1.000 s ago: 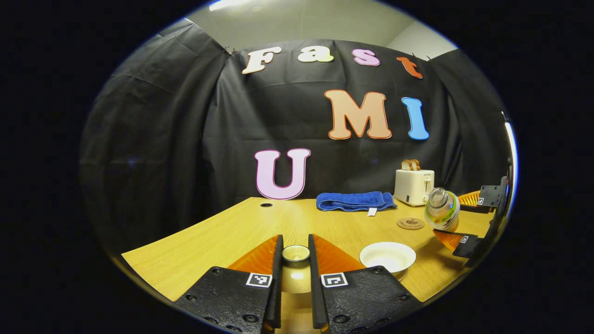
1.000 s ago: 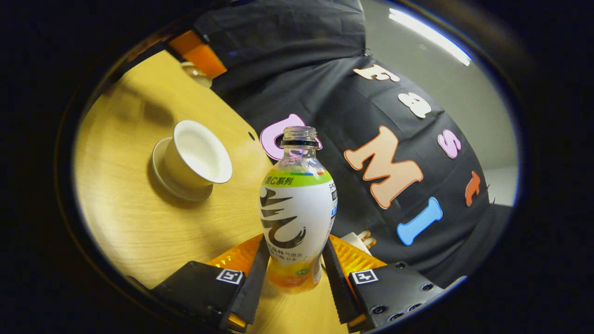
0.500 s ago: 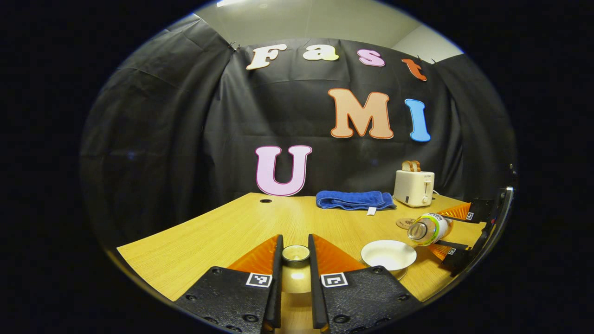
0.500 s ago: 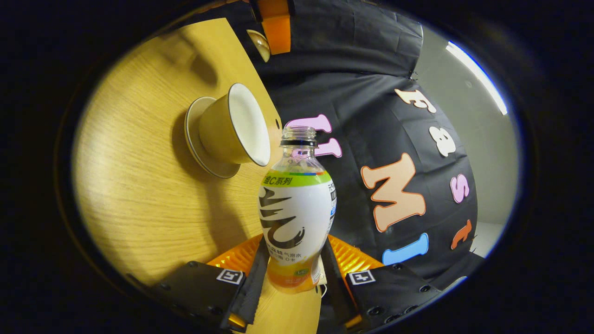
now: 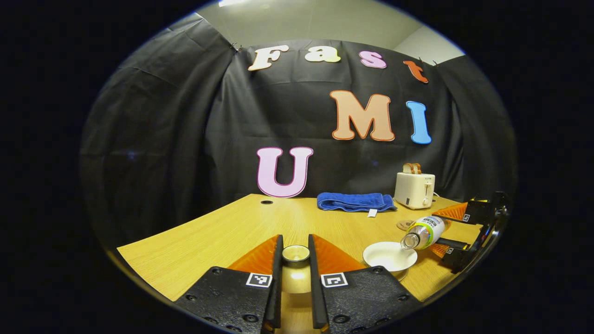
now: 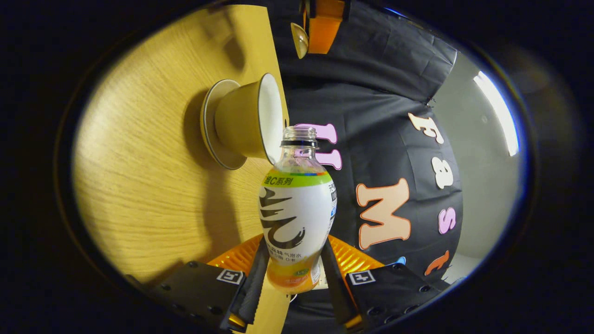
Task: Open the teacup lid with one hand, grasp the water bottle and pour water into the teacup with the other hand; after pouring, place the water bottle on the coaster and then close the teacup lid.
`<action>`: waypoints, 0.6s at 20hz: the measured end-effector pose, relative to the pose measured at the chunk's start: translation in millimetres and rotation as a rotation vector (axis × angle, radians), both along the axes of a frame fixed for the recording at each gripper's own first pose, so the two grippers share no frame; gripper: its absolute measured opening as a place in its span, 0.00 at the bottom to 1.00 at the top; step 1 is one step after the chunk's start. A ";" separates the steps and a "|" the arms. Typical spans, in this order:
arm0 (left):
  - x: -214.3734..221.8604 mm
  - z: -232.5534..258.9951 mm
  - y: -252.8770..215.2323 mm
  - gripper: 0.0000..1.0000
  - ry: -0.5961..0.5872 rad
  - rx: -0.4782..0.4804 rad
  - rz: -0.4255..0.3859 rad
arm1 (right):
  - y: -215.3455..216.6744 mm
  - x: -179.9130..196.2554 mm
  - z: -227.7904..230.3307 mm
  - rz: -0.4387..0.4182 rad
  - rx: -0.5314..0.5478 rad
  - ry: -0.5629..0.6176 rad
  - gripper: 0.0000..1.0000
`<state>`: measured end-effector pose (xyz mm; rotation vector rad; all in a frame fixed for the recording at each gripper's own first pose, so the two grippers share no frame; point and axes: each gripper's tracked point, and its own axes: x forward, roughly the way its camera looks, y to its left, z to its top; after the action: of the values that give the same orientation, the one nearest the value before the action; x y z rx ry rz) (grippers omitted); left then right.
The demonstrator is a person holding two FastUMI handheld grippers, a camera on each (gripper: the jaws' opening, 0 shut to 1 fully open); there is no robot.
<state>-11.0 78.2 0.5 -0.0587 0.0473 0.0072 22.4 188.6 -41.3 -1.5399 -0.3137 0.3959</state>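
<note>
A folded blue towel [image 5: 356, 202] lies beside a toaster [image 5: 414, 190] holding bread, on the wooden table [image 5: 222, 236].

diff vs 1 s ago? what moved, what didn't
The right gripper has tipped the water bottle from mouth-up to nearly level, its mouth now lower and over the teacup rim. No water stream is discernible. Unchanged: left gripper stays shut on the teacup lid; teacup, coaster, towel and toaster haven't moved.

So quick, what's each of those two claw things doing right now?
Left gripper: shut on the small round teacup lid, held up off the table.
Right gripper: shut on the white-labelled plastic water bottle, tipped over the pale teacup.
</note>
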 end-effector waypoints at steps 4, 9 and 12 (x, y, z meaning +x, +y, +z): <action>-0.1 -0.7 -0.4 0.24 0.002 -0.011 -0.002 | 0.4 2.5 0.6 0.003 -0.050 -0.021 0.65; -1.4 0.1 -1.0 0.24 0.001 -0.016 -0.007 | -2.3 7.1 2.7 0.008 -0.129 -0.060 0.68; -0.5 0.1 -0.5 0.24 0.001 -0.016 -0.007 | 0.7 7.4 4.9 0.023 -0.174 -0.092 0.68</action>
<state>-11.5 77.7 0.6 -0.0749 0.0481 0.0002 29.8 189.2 -36.4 -1.7293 -0.3771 0.3787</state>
